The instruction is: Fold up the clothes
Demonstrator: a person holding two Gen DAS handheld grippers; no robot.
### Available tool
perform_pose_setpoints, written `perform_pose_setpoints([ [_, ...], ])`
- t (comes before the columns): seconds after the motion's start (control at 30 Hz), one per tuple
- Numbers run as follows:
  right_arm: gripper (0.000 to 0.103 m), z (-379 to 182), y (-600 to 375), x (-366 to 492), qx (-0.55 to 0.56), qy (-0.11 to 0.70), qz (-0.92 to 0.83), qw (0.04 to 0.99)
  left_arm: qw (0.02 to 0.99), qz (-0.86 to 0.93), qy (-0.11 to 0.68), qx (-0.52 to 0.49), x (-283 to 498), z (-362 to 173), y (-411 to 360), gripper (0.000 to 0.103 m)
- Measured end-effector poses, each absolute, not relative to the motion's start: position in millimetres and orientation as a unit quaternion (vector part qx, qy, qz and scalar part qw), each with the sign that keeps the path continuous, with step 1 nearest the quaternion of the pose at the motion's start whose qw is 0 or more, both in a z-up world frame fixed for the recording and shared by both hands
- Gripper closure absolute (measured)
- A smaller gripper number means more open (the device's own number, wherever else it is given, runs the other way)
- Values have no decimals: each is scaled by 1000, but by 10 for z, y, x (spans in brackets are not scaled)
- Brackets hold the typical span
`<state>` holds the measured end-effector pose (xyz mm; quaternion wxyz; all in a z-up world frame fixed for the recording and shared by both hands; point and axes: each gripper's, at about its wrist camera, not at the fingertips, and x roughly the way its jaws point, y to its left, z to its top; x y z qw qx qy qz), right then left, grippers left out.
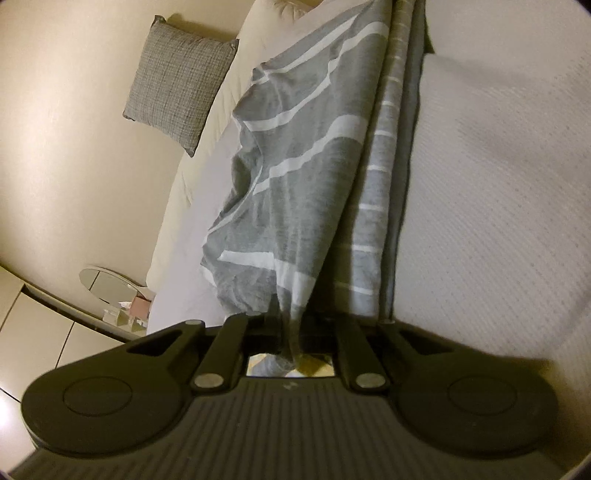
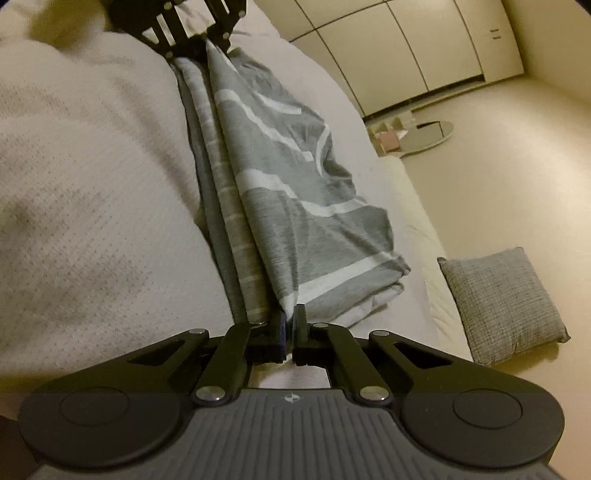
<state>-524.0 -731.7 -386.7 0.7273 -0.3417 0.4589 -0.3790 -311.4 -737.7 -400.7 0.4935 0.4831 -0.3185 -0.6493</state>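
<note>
A grey garment with white stripes (image 1: pixel 314 177) is stretched between both grippers, folded lengthwise, its loose side drooping onto the pale sheet. In the left wrist view the cloth runs into my left gripper (image 1: pixel 291 332); the fingers are hidden under it and shut on its end. In the right wrist view the same garment (image 2: pixel 295 192) leads down to my right gripper (image 2: pixel 290 315), which is shut on a corner of it. My left gripper (image 2: pixel 192 26) shows at the far end, clamped on the bunched cloth.
White textured fabric (image 2: pixel 92 166) fills the side next to the garment. A pale bed sheet (image 1: pixel 184 266) lies under the drooping part. A grey cushion (image 2: pixel 502 302) and an oval mirror (image 2: pixel 432 134) lie on the beige floor beside the mattress. Wardrobe doors (image 2: pixel 406 48) stand beyond.
</note>
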Motion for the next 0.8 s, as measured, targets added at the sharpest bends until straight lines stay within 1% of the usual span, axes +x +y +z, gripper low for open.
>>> perform_pose_setpoints([
  [0.17, 103, -3921, -7361, -5205, -348, 456, -387, 722, 507, -638, -328, 478, -3106, -3987, -7398, 88],
  [0.23, 99, -3932, -7350, -5195, -357, 451, -393, 718, 509, -632, -339, 477, -3098, -3994, -7341, 88],
  [0.3, 98, -3922, -7311, -5196, -362, 444, -397, 717, 508, -624, -350, 480, -3107, -4035, -7225, 88],
  [0.37, 99, -3904, -7282, -5188, -361, 437, -400, 720, 507, -617, -357, 484, -3121, -4057, -7192, 93],
  [0.4, 103, -3896, -7281, -5181, -360, 435, -401, 721, 508, -615, -357, 486, -3130, -4060, -7194, 95],
  [0.43, 103, -3892, -7289, -5176, -355, 435, -401, 723, 509, -614, -354, 488, -3139, -4059, -7202, 96],
  [0.8, 103, -3993, -7313, -5240, -340, 436, -409, 726, 487, -613, -349, 515, -3107, -4205, -7140, 96],
])
